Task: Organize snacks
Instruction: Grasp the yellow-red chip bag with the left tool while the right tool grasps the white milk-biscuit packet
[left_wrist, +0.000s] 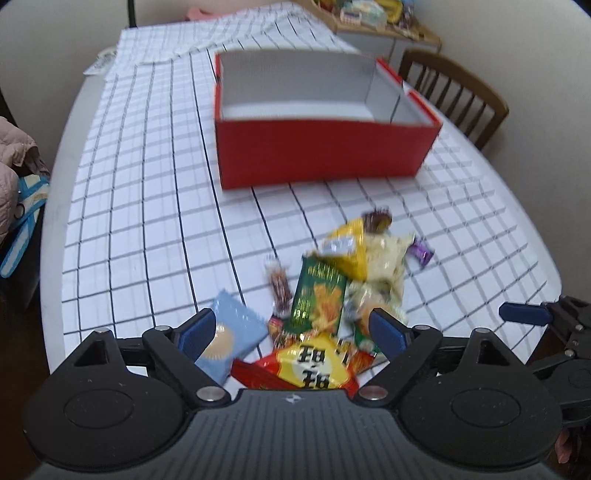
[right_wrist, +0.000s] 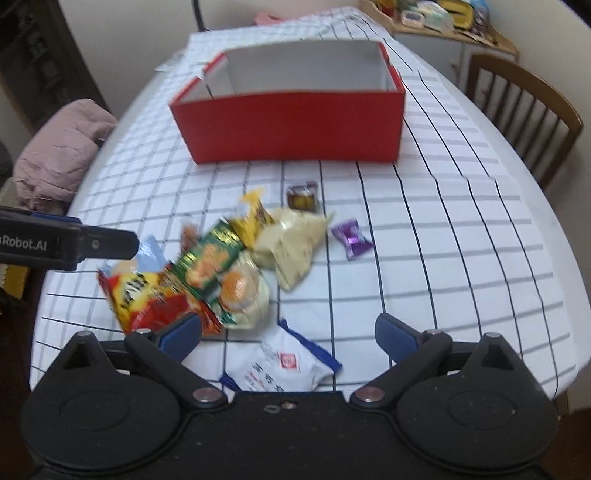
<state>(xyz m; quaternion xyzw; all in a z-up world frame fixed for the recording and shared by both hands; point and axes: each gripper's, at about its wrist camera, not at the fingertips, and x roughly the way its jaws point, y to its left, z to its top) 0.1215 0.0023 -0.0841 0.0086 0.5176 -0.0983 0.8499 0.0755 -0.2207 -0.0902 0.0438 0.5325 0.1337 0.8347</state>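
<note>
With both jaws wide and empty, the left gripper (left_wrist: 291, 330) should have settled squarely over the snack pile (left_wrist: 332, 295), the red box (left_wrist: 325, 155) waiting at twelve o'clock, while the right gripper (right_wrist: 288, 338) took the white packet (right_wrist: 280, 363).

Both views are smeared by motion, so the print on the red-and-yellow snack bag (left_wrist: 308, 363) and green packet (left_wrist: 318, 299) is only partly readable. The left gripper's body hides that bag's near edge. The white packet (right_wrist: 284, 363) is half hidden behind the right gripper's body. The far shelf's clutter (right_wrist: 436, 14) is unidentifiable and cut off by the top edge.
</note>
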